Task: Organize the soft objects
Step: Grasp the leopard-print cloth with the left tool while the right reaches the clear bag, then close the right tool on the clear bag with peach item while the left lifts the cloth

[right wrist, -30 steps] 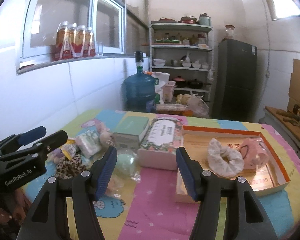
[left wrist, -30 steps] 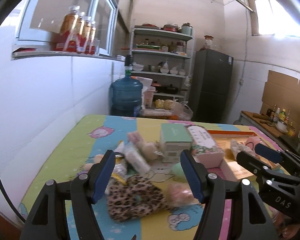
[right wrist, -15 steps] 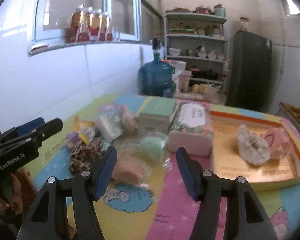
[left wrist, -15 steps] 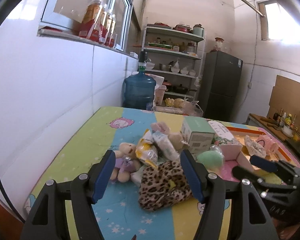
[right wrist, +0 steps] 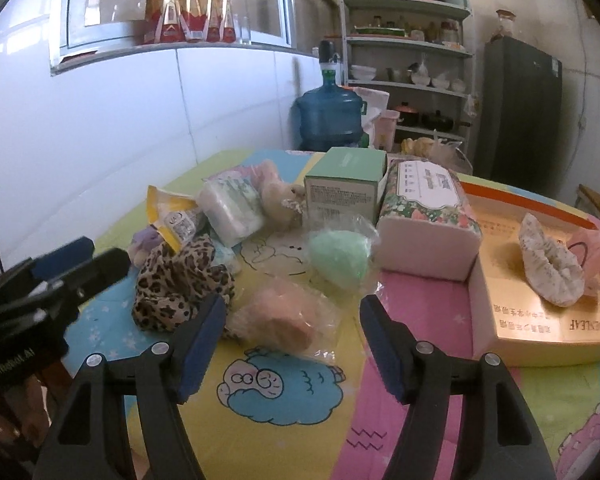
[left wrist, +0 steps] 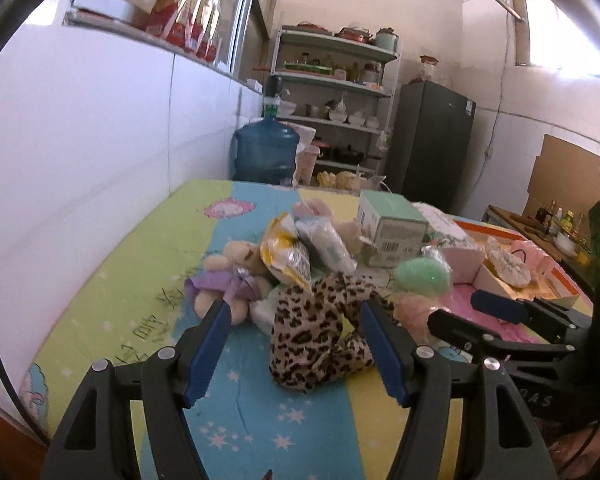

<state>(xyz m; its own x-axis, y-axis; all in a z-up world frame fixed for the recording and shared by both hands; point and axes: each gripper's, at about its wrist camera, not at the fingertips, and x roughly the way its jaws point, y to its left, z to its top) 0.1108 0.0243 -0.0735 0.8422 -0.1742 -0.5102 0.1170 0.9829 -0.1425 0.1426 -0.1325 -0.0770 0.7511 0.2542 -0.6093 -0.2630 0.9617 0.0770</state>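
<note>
A pile of soft things lies on the cartoon-print table mat (left wrist: 148, 312). A leopard-print cloth (left wrist: 320, 328) lies between the fingers of my open, empty left gripper (left wrist: 296, 344), a little beyond the tips; it also shows in the right wrist view (right wrist: 180, 280). A bagged pink sponge (right wrist: 280, 316) lies just ahead of my open, empty right gripper (right wrist: 292, 340), with a bagged green sponge (right wrist: 340, 260) behind it. A teddy bear in a purple dress (left wrist: 228, 280) lies left of the cloth. An open orange-rimmed box (right wrist: 540, 320) holds a white scrunchie (right wrist: 548, 272) and a pink item (right wrist: 592, 260).
A yellow snack bag (left wrist: 288, 256), a wipes pack (right wrist: 232, 208), a green carton (right wrist: 344, 188) and a floral tissue pack (right wrist: 428, 216) crowd the mat's middle. A white wall runs along the left. A water jug (left wrist: 264, 152), shelves and a fridge stand behind the table.
Both grippers have swung left and come closer to the pile. The leopard cloth now sits between my left fingers and the pink sponge ahead of my right gripper. Both stay open.
</note>
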